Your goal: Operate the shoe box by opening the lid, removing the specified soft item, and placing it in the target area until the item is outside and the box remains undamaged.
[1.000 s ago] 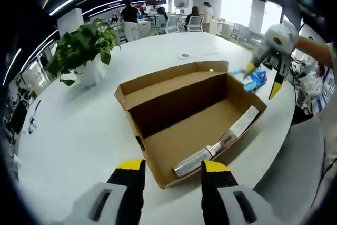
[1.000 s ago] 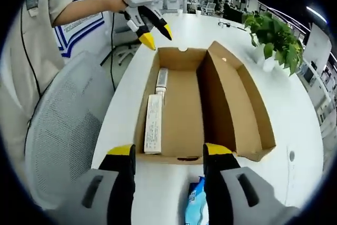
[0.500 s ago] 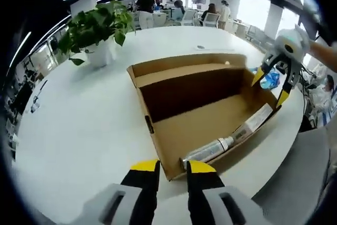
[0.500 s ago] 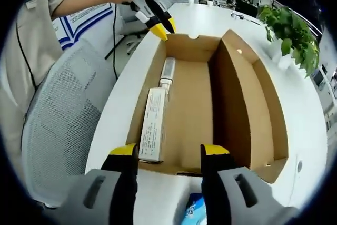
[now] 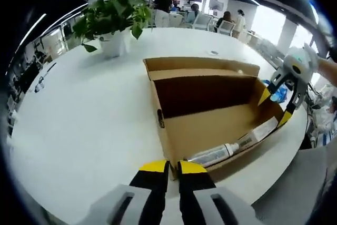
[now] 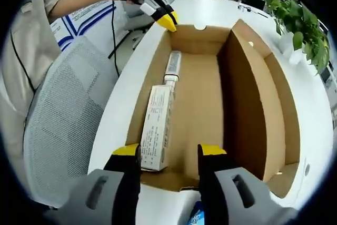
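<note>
An open brown cardboard shoe box [image 5: 205,94] lies on the white table, its lid standing up along one long side. Along the other long wall lie a silver tube [image 5: 213,155] and a white carton [image 5: 258,130]. My left gripper [image 5: 174,167] has its jaws pressed together on the box's near corner; the right gripper view shows it at the far corner [image 6: 167,20]. My right gripper [image 6: 168,154] is open over the opposite end of the box [image 6: 253,93], its left jaw beside the carton [image 6: 158,125] and the tube [image 6: 172,64] beyond. A blue soft packet [image 5: 279,94] lies outside the box.
A potted green plant [image 5: 113,19] stands on the table [image 5: 79,119] behind the box. A grey mesh chair [image 6: 58,130] and a person's arm [image 6: 79,1] are beside the table edge. People and chairs stand far in the background.
My left gripper's jaws have narrowed from wide open to pressed together while reaching the box corner. My right gripper has moved forward from over the blue packet to over the box's end.
</note>
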### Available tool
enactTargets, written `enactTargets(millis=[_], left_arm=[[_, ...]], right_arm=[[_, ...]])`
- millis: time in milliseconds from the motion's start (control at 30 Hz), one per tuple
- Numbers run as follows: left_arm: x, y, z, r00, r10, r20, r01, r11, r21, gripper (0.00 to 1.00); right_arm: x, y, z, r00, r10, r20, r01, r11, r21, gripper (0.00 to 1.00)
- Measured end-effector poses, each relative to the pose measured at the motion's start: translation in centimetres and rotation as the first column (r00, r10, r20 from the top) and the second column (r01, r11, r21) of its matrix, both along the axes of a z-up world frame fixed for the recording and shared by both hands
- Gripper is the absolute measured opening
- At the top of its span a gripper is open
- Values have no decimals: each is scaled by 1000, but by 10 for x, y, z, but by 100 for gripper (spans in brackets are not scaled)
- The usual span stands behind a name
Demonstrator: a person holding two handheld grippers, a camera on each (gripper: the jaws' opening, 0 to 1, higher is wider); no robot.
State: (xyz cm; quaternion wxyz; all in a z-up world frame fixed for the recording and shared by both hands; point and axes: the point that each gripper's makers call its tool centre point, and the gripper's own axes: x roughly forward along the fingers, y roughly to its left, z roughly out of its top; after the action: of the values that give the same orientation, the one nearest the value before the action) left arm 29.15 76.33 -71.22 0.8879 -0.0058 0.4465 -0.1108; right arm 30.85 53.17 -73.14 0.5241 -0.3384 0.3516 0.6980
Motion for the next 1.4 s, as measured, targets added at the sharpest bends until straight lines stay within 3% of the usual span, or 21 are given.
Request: enactTargets(millis=[433,567,867,1000,1100,1400], left_arm=[[-1,-2,1,999,50,15,-49,999,-22,6],[-1,-2,1,999,50,11,-50,999,-22,6],[-1,-2,0,998,56,8,-56,998,-24,5],[-1,-2,0,998,58,9,-58,998,-25,5],[-1,-2,1,998,62,11,-62,998,-30,6],[-1,-2,1,998,68,12,-67,997,-37,5]], right_arm=[[2,-3,3,999,-10,46,10,1000,-5,33],[3,-2,4,998,-11,54,11,1000,3,27],[-4,5,2,999,-32,4,32,999,10,28],[-8,7,-2,1000,-30,-1,30,1000,-1,25],[-11,8,-7,1000,-22,11,23,1000,-14,16],[-11,7,-7,999,-46,7,47,998,-33,16]])
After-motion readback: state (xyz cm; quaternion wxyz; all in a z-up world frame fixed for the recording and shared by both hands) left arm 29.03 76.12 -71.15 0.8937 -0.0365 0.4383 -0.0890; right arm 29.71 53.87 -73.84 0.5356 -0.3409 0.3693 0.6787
